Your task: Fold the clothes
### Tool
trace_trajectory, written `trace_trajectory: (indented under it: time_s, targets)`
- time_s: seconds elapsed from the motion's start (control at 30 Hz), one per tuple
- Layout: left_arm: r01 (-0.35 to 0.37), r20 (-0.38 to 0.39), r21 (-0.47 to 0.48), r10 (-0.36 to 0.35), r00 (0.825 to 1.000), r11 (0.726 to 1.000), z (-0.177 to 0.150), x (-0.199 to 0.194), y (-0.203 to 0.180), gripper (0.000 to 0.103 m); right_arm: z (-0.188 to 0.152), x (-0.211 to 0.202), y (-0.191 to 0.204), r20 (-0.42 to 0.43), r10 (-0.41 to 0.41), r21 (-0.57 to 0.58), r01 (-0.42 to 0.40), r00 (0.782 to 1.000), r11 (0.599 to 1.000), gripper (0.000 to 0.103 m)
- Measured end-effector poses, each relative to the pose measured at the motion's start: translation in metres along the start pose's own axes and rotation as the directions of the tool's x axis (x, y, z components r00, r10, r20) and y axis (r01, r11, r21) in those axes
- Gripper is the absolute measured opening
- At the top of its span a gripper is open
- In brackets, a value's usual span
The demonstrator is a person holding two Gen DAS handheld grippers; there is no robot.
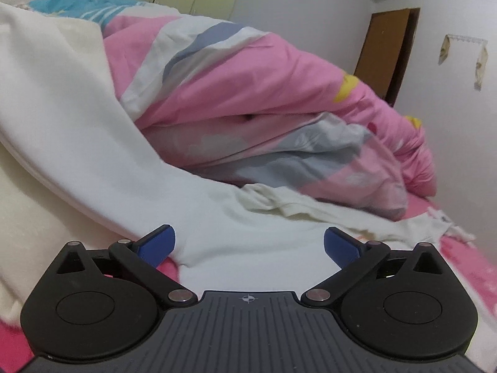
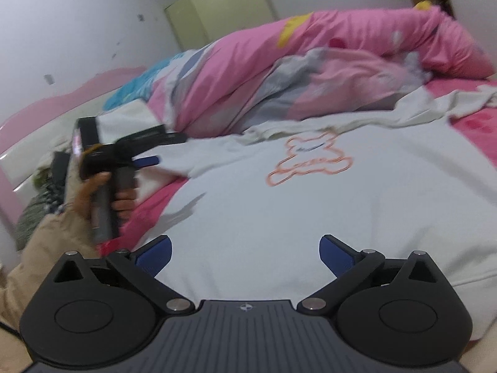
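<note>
Lying spread w/ no finished fold showing on pink bed (image 2: 475, 130), centre frame: white shirt (image 2: 279, 211), bear print up. Both jaws gaping, gripping nothing: left hand-held gripper (image 1: 249, 242), right hand-held gripper (image 2: 245, 250). Folding mostly remaining. Crowding upper frame: pink duvet (image 1: 248, 93); behind, white walls, green wardrobe (image 2: 217, 9).

Pink bed (image 2: 478, 130), white shirt (image 2: 279, 205), pink duvet (image 1: 248, 93)

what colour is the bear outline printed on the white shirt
Orange, with small blue lettering across the bear outline on the white shirt. It shows best in the right wrist view.
</note>
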State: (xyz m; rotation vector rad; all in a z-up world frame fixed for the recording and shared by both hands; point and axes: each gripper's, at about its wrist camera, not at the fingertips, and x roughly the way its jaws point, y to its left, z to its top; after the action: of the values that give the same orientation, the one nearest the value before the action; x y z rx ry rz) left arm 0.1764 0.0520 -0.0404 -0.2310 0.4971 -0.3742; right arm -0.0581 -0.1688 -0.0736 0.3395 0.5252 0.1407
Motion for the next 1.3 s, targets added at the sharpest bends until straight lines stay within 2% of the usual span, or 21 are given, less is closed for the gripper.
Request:
trace_trajectory:
  time_s: [0.1,0.23,0.37,0.5,0.57,0.67,0.77,0.83,0.93,1.03,1.1,1.2,1.3]
  targets:
    - [0.042,-0.033,-0.025,-0.043,0.999,0.999,0.003,0.000,-0.010,0.103,0.000,-0.006,-0.009,0.041,-0.021,0.012,0.020,0.999,1.000,0.103]
    - [0.082,-0.044,-0.005,-0.082,0.996,0.997,0.002,0.004,-0.032,0.103,-0.001,-0.012,-0.023,0.082,-0.026,0.043,0.022,0.996,0.999,0.103]
    - [0.135,-0.091,-0.002,-0.135,0.987,0.991,-0.009,0.018,-0.055,0.103,-0.002,-0.019,-0.038,0.111,-0.005,0.074,-0.003,0.994,0.997,0.103]
    - [0.104,-0.155,0.041,-0.096,0.983,0.994,-0.034,0.044,-0.068,0.103,-0.003,-0.025,-0.058,0.123,0.012,0.130,-0.028,0.992,0.991,0.103]
    - [0.077,-0.185,0.054,-0.065,0.981,0.996,-0.045,0.057,-0.067,0.103,-0.001,-0.030,-0.070,0.119,-0.030,0.163,0.010,0.992,0.987,0.103]
    - [0.044,-0.200,0.069,-0.029,0.979,0.997,-0.054,0.067,-0.062,0.102,0.006,-0.040,-0.084,0.135,-0.149,0.148,0.129,0.980,0.981,0.103]
    - [0.003,-0.203,0.090,0.015,0.979,0.996,-0.060,0.074,-0.057,0.102,0.019,-0.045,-0.100,0.149,-0.254,0.136,0.235,0.956,0.963,0.093]
    - [-0.007,-0.216,0.087,0.026,0.976,0.996,-0.061,0.079,-0.054,0.102,0.028,-0.039,-0.111,0.129,-0.286,0.137,0.269,0.949,0.953,0.073]
    - [-0.010,-0.213,0.106,0.033,0.976,0.994,-0.063,0.080,-0.055,0.102,0.039,-0.016,-0.117,0.077,-0.275,0.099,0.268,0.958,0.959,0.062]
    - [-0.020,-0.214,0.138,0.049,0.976,0.990,-0.066,0.080,-0.059,0.103,0.044,0.017,-0.105,0.014,-0.247,-0.010,0.248,0.969,0.969,0.050]
    - [-0.023,-0.215,0.147,0.054,0.975,0.989,-0.066,0.081,-0.060,0.103,0.041,0.035,-0.099,-0.026,-0.261,-0.082,0.258,0.965,0.963,0.047]
    - [-0.020,-0.216,0.142,0.050,0.975,0.990,-0.066,0.080,-0.059,0.103,0.027,0.043,-0.108,-0.087,-0.360,-0.164,0.343,0.929,0.925,0.043]
    - [-0.019,-0.216,0.142,0.049,0.975,0.990,-0.066,0.080,-0.058,0.103,0.013,0.020,-0.142,-0.119,-0.454,-0.148,0.437,0.883,0.887,0.042]
